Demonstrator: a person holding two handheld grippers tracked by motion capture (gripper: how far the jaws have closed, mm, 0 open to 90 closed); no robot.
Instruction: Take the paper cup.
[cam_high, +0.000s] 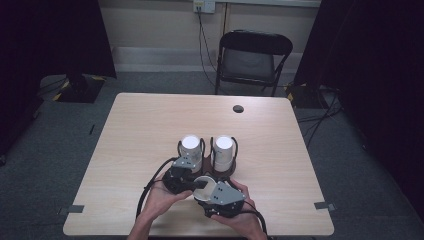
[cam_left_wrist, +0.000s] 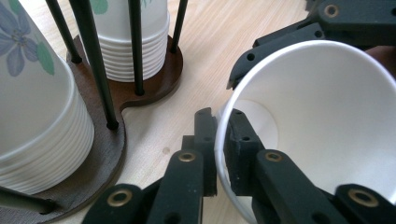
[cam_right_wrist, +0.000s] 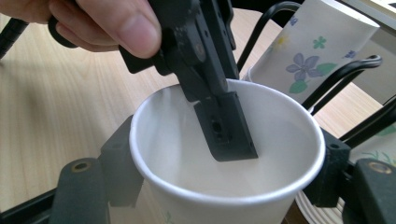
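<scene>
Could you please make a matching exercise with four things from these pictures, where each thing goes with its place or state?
Things:
1. loose paper cup
2. left gripper
3. right gripper
4. wooden cup rack

Places or states:
A. pinches the cup's wall, one jaw inside and one outside
B. holds stacks of upside-down flowered cups between black rods
C. is held between both grippers, open side up
D. grips the cup around its outside

Pairs: 1-C, 2-A, 3-D, 4-B
</scene>
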